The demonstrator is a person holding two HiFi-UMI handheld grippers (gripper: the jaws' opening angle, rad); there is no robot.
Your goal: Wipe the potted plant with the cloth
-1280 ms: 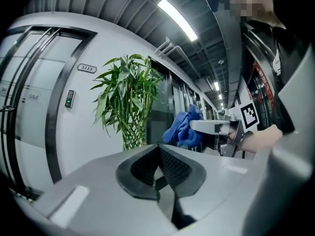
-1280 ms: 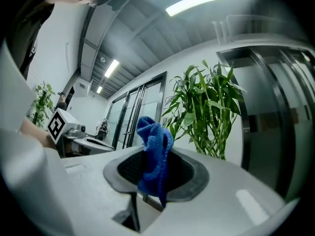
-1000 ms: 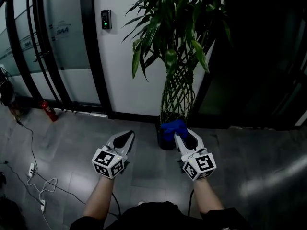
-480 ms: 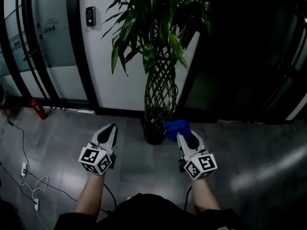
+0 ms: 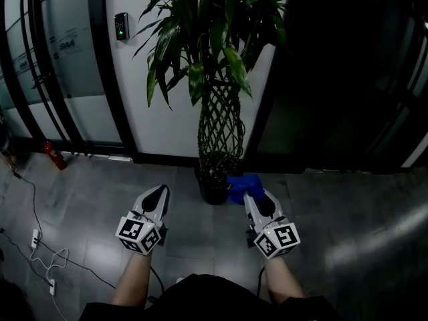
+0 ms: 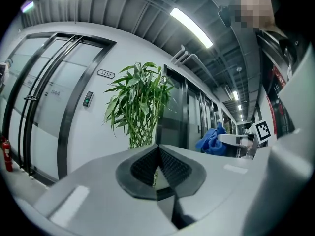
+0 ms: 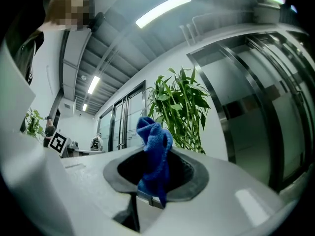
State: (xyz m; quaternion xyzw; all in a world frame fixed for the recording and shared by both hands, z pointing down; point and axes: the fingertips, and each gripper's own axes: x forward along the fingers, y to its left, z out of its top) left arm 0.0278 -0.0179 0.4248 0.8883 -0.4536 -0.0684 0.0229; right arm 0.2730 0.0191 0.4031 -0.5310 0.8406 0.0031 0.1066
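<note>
So the right gripper is clamped on the blue cloth, with a wad of it poking out past the jaws, so there's soft stuff leading and not hard plastic. My guess is that's the point of holding it that way. The cloth sits low, just right of the potted plant, next to its dark pot. It's too dim down there to tell if it's actually touching the rim. The left gripper is pinched closed on nothing and parked left of the pot, a bit apart from it. It looks like a spare hand ready to steady a stem. Nothing looks wiped yet, I'd say. The leaves are way up above the cloth on top of the braided stems, so the reach has to go up. Around it: a white wall behind the plant with a keypad reader up to its left, a red fire extinguisher on the floor well left, and loose cables further left and nearer. The drooping leaves and the tight lattice of stems are the fiddly bits to work around.
</note>
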